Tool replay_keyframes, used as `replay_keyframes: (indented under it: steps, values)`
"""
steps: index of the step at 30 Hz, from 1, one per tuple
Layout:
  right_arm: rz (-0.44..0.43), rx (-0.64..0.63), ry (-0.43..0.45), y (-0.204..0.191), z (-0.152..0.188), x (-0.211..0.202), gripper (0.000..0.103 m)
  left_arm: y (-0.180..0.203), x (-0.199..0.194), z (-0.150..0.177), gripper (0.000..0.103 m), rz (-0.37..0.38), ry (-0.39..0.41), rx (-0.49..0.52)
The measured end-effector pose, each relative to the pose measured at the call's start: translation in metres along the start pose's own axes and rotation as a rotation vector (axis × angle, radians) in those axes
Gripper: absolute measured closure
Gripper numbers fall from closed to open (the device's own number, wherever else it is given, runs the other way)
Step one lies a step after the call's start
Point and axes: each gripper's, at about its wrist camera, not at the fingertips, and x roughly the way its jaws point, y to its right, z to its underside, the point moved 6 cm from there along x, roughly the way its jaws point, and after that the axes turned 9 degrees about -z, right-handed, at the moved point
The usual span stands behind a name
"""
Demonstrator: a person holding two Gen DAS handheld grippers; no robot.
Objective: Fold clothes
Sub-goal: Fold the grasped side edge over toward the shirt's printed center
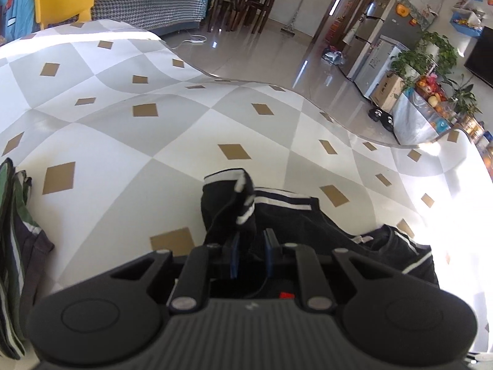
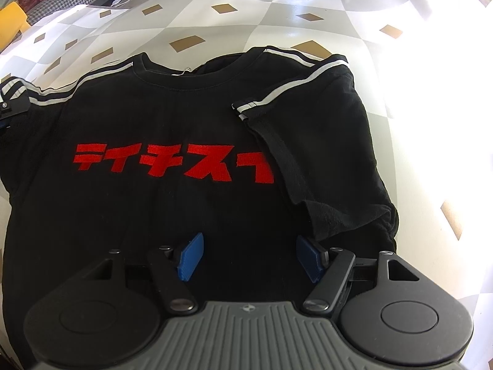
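A black T-shirt (image 2: 172, 117) with red lettering and white shoulder stripes lies face up on the checked tablecloth (image 2: 246, 9). Its right sleeve (image 2: 308, 141) is folded in over the chest. My left gripper (image 1: 252, 237) is shut on the shirt's other sleeve (image 1: 243, 197), and the striped cuff stands up above its blue pads (image 1: 235, 251). That gripper also shows at the left edge of the right wrist view as a black left finger (image 2: 9, 104). My right gripper (image 2: 249, 256) hovers open over the shirt's lower front, with nothing pressed between its pads.
A pile of green and grey striped clothes (image 1: 15, 231) lies at the table's left edge. The tablecloth (image 1: 123, 92) stretches ahead to a curved far edge (image 1: 308, 95). Beyond it are a yellow chair (image 1: 64, 0), a sofa and shiny floor.
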Motion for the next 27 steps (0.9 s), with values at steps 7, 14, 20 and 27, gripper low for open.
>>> replay_keyframes:
  steps: [7, 14, 20, 27]
  values:
    - [-0.002, -0.001, -0.001, 0.001, 0.0, 0.0, 0.035, 0.053, -0.005, 0.042, 0.063, 0.116, -0.055, 0.178]
    - [0.003, -0.003, -0.004, 0.0, 0.0, 0.0, 0.035, 0.037, -0.024, 0.022, 0.035, 0.142, -0.011, 0.098]
    - [0.006, -0.001, -0.003, 0.0, 0.0, 0.001, 0.035, 0.013, -0.029, 0.001, 0.029, 0.122, 0.017, 0.01]
    - [0.008, -0.003, 0.0, -0.001, 0.0, 0.001, 0.035, -0.022, -0.01, -0.004, 0.027, -0.094, 0.004, -0.046]
